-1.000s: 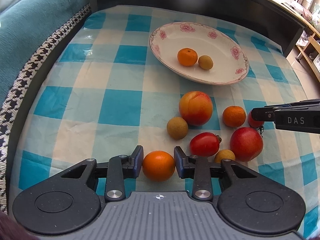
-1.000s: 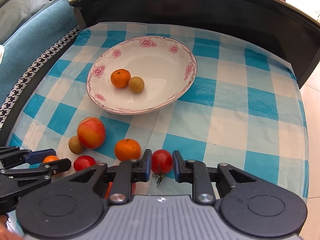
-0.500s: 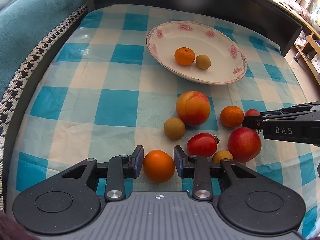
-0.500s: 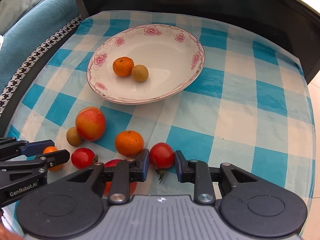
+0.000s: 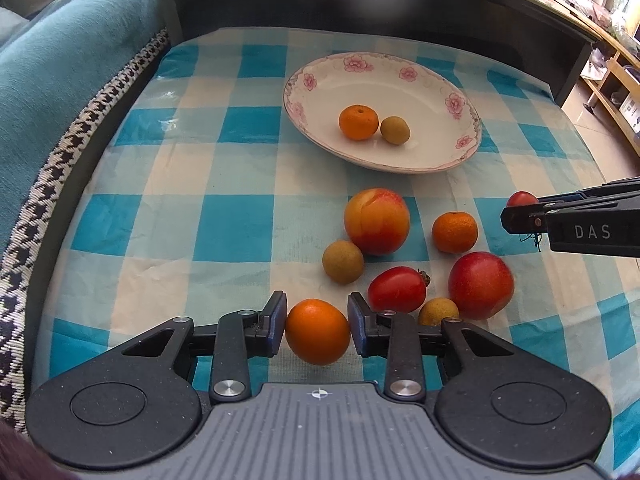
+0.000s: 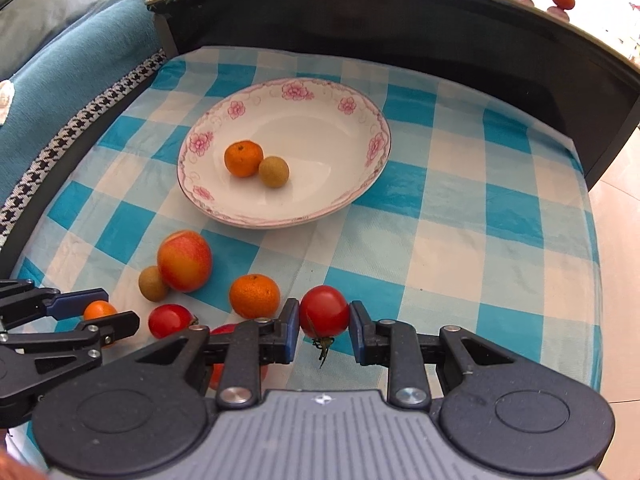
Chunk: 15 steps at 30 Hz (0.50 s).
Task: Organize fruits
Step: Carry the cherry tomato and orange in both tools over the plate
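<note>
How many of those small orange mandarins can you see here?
3. One mandarin lies in the flowered plate, one sits on the checked cloth beside the peach, and one is held in the left gripper's jaws. None seem hidden.

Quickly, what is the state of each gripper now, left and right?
Left gripper: shut on the orange.
Right gripper: shut on the small red tomato.

Two close down-tilted wrist views, shared plate (image 5: 298,92) and cloth (image 6: 500,208).
</note>
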Available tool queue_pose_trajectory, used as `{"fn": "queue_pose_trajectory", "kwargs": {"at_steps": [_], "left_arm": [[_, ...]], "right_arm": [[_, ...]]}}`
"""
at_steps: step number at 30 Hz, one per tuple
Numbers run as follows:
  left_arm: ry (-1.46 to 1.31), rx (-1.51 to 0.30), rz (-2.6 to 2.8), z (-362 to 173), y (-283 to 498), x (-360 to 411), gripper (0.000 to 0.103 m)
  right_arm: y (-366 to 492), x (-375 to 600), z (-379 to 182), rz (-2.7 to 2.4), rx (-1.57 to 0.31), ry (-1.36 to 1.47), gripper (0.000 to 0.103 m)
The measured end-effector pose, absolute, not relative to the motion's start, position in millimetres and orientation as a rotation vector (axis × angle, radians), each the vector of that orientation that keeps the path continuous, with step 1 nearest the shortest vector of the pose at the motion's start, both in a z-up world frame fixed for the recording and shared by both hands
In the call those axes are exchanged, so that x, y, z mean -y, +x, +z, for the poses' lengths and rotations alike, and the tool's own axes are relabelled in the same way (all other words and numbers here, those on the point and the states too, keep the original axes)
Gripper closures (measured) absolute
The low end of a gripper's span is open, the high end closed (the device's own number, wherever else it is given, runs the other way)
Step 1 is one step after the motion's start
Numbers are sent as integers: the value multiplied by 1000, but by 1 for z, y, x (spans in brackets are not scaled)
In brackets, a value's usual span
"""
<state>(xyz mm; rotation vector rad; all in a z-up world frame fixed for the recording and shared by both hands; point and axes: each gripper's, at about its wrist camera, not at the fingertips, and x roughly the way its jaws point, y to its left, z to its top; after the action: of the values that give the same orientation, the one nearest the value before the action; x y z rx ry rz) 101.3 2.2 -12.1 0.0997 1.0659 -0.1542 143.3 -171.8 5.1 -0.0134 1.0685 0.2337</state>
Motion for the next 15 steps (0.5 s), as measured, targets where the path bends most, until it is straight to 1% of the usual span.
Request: {"fn": "queue_pose_trajectory", "kwargs": {"at_steps": [15], "left_arm": [[75, -973, -191, 25, 150, 28, 62]], "right_arm": [[171, 162, 31, 245, -1010, -9, 75]]}}
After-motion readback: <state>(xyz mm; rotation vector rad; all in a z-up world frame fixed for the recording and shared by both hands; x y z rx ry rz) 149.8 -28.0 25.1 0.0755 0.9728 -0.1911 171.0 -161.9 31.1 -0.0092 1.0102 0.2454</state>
